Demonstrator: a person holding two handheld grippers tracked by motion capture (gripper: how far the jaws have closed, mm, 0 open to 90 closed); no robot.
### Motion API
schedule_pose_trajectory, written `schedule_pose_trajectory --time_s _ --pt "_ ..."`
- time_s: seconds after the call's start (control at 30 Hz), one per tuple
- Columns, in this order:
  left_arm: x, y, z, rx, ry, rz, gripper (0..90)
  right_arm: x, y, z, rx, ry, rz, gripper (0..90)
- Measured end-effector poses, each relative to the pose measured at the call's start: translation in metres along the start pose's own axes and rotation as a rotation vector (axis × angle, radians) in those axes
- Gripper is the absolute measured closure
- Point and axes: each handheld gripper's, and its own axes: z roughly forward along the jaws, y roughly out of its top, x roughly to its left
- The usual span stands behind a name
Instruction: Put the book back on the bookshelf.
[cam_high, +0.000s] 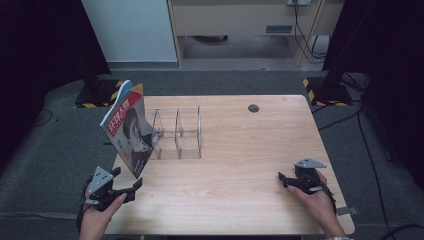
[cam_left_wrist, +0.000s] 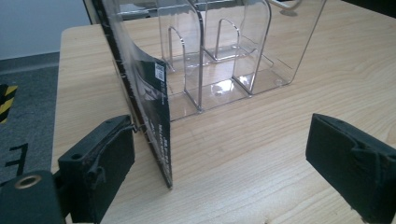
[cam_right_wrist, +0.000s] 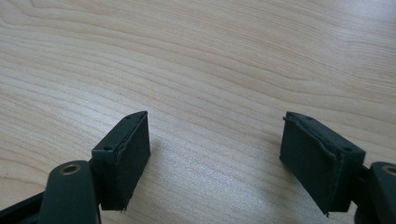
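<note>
clear rack (cam_high: 177, 134) stands mid-table (cam_high: 240, 190) with a magazine (cam_high: 127, 131) leaning upright on its left end. left gripper (cam_high: 131, 189) gapes just beside the magazine's corner, gripping nothing; right gripper (cam_high: 281, 179) rests open, empty.

Left gripper (cam_high: 131, 188) sits at the near-left corner of the tabletop (cam_high: 240, 195), held by the left hand (cam_high: 97, 212), forearm coming in from the bottom edge. Grey plate on top, tilted; gripper points fwd and to the right. Fingers (cam_left_wrist: 100, 168) spread wide, nothing clamped btwn them.

Right gripper (cam_high: 284, 179) is near the right edge, right hand (cam_high: 317, 200) wrapped round its body, wrist angled in from bottom right. It points left, low over the wood. Fingers (cam_right_wrist: 123, 158) wide apart, empty gap btwn pads.
</note>
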Motion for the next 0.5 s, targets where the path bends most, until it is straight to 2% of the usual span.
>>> schedule_pose_trajectory --time_s 0.17,0.5 --pt "-0.008 0.002 0.004 0.002 -0.026 0.022 7.6 0.0 0.0 0.0 0.0 0.0 -0.002 24.4" --pt "-0.018 0.01 0.024 0.025 -0.073 0.052 6.9 0.0 0.0 0.0 0.002 0.0 -0.003 24.3"
